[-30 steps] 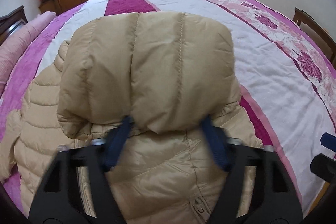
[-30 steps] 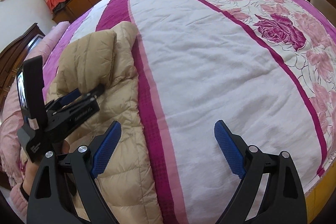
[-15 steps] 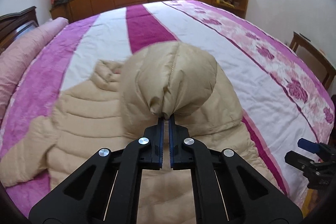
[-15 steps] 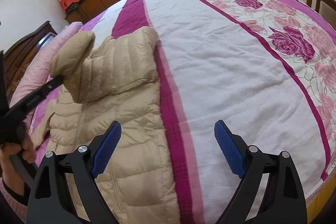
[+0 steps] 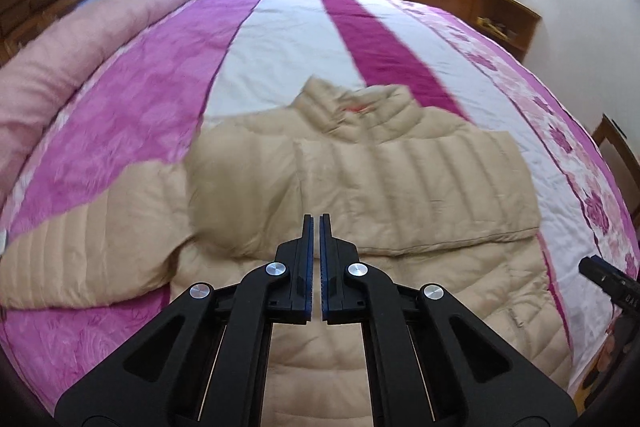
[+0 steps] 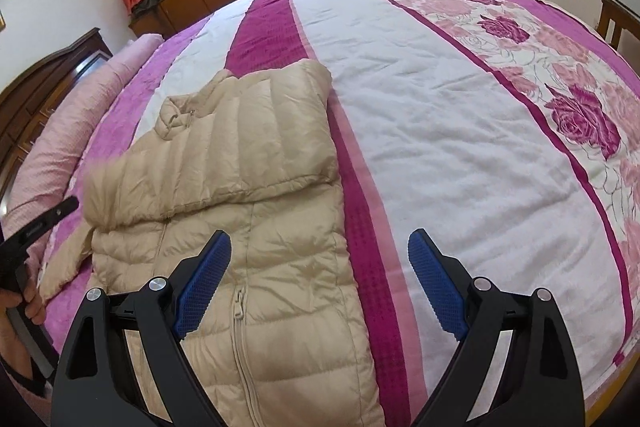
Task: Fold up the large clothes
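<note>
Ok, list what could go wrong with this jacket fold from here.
1. The folded-in sleeve is puffy and nothing pins it; the left hand-held gripper is shut and empty, so the sleeve may spring open.
2. The other sleeve is not yet folded in, so the jacket could end up lopsided.
3. The right hand-held gripper, open above the fabric, could drag the smooth shell askew.

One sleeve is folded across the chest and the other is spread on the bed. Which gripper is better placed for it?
Left, probably. The left gripper faces the spread sleeve; the right gripper hangs open over the jacket's opposite edge.
</note>
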Motion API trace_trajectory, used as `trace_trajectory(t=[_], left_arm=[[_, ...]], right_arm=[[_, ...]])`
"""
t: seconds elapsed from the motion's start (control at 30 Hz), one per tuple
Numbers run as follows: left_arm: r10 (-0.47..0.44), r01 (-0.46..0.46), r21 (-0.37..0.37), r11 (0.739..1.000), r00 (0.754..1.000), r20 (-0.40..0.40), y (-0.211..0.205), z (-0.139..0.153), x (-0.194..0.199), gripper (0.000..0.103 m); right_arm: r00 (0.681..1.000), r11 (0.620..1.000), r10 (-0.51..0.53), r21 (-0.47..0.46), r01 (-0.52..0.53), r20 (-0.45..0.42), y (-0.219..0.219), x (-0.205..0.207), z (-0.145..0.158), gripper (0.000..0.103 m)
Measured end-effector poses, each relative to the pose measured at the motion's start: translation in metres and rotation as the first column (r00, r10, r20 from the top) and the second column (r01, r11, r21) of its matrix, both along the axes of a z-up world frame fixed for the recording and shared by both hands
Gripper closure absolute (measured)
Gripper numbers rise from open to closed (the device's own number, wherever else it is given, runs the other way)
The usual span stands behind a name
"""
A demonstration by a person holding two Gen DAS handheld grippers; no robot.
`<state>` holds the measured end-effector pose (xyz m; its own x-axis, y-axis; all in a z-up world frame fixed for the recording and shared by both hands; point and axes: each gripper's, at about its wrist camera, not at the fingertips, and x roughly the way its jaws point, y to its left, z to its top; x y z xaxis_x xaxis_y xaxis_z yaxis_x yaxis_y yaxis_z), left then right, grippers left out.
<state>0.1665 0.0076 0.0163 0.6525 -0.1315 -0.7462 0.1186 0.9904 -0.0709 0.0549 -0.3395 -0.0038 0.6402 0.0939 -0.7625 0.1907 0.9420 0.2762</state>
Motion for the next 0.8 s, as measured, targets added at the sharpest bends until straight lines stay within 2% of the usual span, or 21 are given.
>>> trace_trajectory(t=[0.27,0.3,0.33,0.37,0.4,0.43,0.5,0.57,0.8], left_arm=[[0.033,-0.036,-0.045,0.998,0.998,-0.058,0.035,-0.027,-0.002,0.097],[0.04,-0.043,-0.052,0.998,0.997,-0.061,0.039,-0.03,-0.001,0.087],[0.047,-0.05,-0.054,0.997,0.997,-0.06,0.041,-0.031,-0.001,0.072],[0.057,-0.06,-0.055,0.997,0.997,-0.05,0.044,-0.031,-0.001,0.064],[0.069,-0.07,-0.053,0.996,0.997,-0.03,0.046,-0.031,0.0,0.051],[0.07,-0.071,-0.052,0.996,0.997,-0.018,0.046,-0.03,0.001,0.042],[0.057,-0.058,-0.041,0.997,0.998,-0.017,0.044,-0.034,0.008,0.036],[0.062,-0.062,-0.007,0.998,0.998,-0.028,0.041,-0.044,0.02,0.036],[0.106,-0.103,0.039,0.994,0.992,-0.071,0.04,-0.072,0.046,0.036]], right_arm=[[1.0,0.999,0.01,-0.043,-0.011,-0.018,0.01,0.023,-0.005,0.016],[1.0,0.999,0.009,-0.048,-0.01,-0.023,0.011,0.027,-0.006,0.016],[1.0,0.999,0.008,-0.051,-0.009,-0.026,0.012,0.03,-0.008,0.016],[1.0,0.999,0.009,-0.051,-0.01,-0.028,0.012,0.033,-0.008,0.016],[1.0,0.999,0.009,-0.052,-0.01,-0.029,0.012,0.037,-0.009,0.016],[1.0,0.998,0.004,-0.059,-0.005,-0.028,0.012,0.042,-0.01,0.016],[1.0,0.998,-0.007,-0.07,0.005,-0.025,0.012,0.051,-0.011,0.016],[1.0,0.997,-0.012,-0.076,0.01,-0.025,0.013,0.058,-0.013,0.016],[0.999,0.993,-0.002,-0.118,-0.003,-0.043,0.025,0.088,-0.029,0.016]])
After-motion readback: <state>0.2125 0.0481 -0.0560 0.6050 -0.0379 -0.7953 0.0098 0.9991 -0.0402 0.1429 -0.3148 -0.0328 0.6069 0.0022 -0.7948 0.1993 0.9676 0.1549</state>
